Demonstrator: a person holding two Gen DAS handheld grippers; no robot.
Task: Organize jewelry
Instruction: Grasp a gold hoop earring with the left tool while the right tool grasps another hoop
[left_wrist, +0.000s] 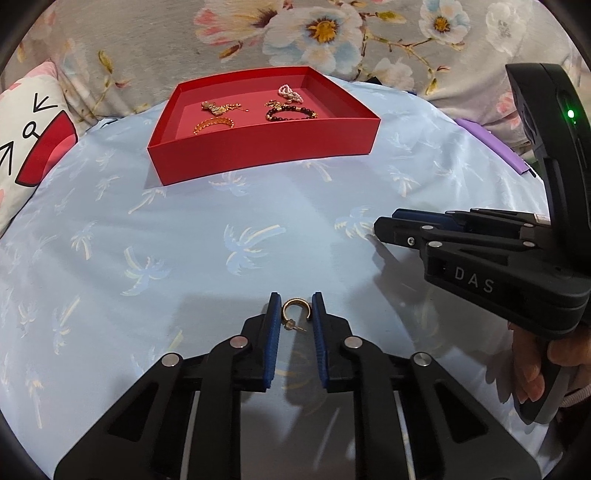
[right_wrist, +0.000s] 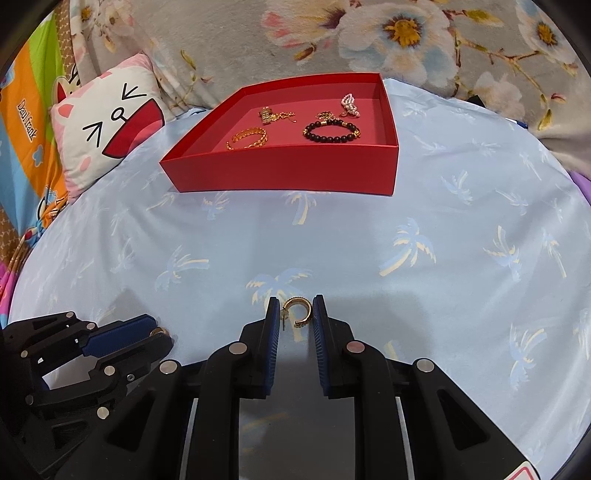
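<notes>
Palm-print bedsheet (left_wrist: 110, 229) underneath; left tool (left_wrist: 293, 314) narrowed onto a gold hoop earring (left_wrist: 296, 309), right tool (right_wrist: 295, 314) pinching its twin (right_wrist: 298, 314); red tray (left_wrist: 258, 162) lies straight ahead of both, well apart, already holding bracelets; left sits slightly nearer.

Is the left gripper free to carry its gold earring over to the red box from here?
Probably yes. The left gripper is shut on its gold hoop earring, and only bare blue cloth lies between it and the open red box. The right gripper sits off to the side.
</notes>
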